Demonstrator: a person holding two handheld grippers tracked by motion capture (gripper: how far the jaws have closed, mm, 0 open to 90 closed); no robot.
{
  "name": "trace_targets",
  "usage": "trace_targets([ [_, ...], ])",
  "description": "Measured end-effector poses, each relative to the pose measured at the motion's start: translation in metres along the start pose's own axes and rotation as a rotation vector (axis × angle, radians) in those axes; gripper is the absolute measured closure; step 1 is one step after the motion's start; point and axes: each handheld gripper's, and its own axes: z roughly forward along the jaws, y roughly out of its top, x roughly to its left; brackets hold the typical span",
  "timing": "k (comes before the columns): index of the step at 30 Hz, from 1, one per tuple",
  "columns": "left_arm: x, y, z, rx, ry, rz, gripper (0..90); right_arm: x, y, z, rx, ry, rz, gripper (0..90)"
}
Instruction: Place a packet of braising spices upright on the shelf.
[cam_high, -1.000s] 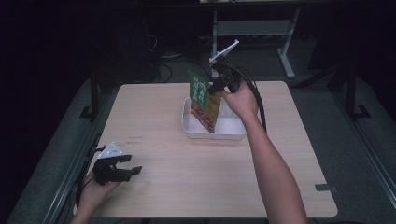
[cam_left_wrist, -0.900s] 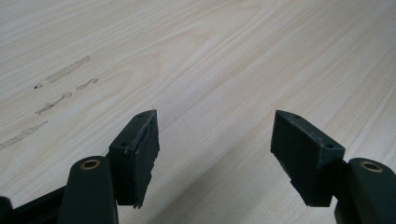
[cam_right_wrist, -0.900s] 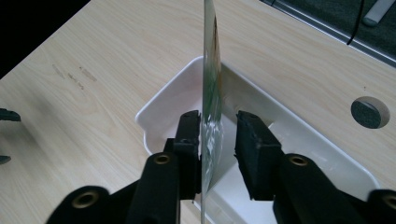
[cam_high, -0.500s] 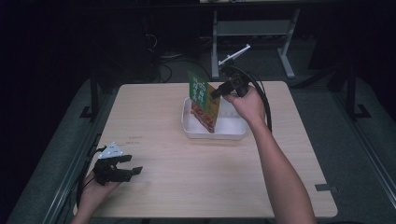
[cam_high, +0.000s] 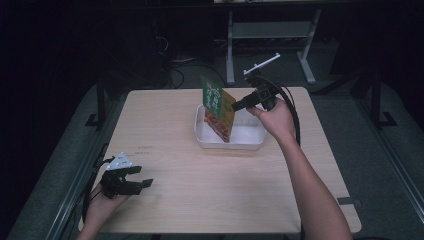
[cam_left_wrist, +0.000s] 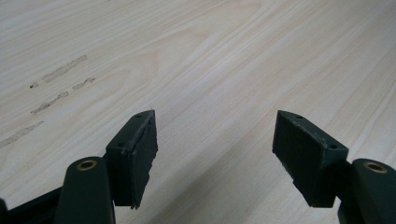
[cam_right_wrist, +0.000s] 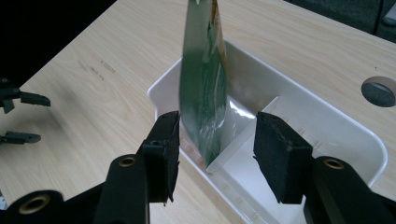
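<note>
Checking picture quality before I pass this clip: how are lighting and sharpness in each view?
High view: table lit, surroundings nearly black, slightly soft. Left gripper view: bright, even, wood grain crisp, fingers sharp. Right gripper view: the packet shows glare low down, the white tray is bright, the far corner falls dark.

pale matt wood-grain table (cam_left_wrist: 243, 56); glossy foil packet (cam_right_wrist: 203, 88); smooth white plastic tray (cam_right_wrist: 327, 121).

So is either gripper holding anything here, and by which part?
Nothing is held. The right gripper is open, with the green packet standing in the white tray just beyond its jaws. The left gripper is open over bare table.
</note>
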Motion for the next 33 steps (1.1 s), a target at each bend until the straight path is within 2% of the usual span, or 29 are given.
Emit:
trace_targets([
  [14,-0.001,0.0,0.0,-0.001,-0.005,0.002,29.9,0.003,-0.027,-0.011,-0.012,0.026,-0.033,48.3],
  [20,-0.002,0.0,0.001,0.003,-0.006,0.003,29.7,0.001,-0.042,-0.016,-0.034,0.04,-0.03,47.1],
  [33,-0.004,0.0,0.003,-0.001,-0.009,0.012,29.4,-0.01,-0.078,-0.015,-0.04,0.063,0.0,46.2],
])
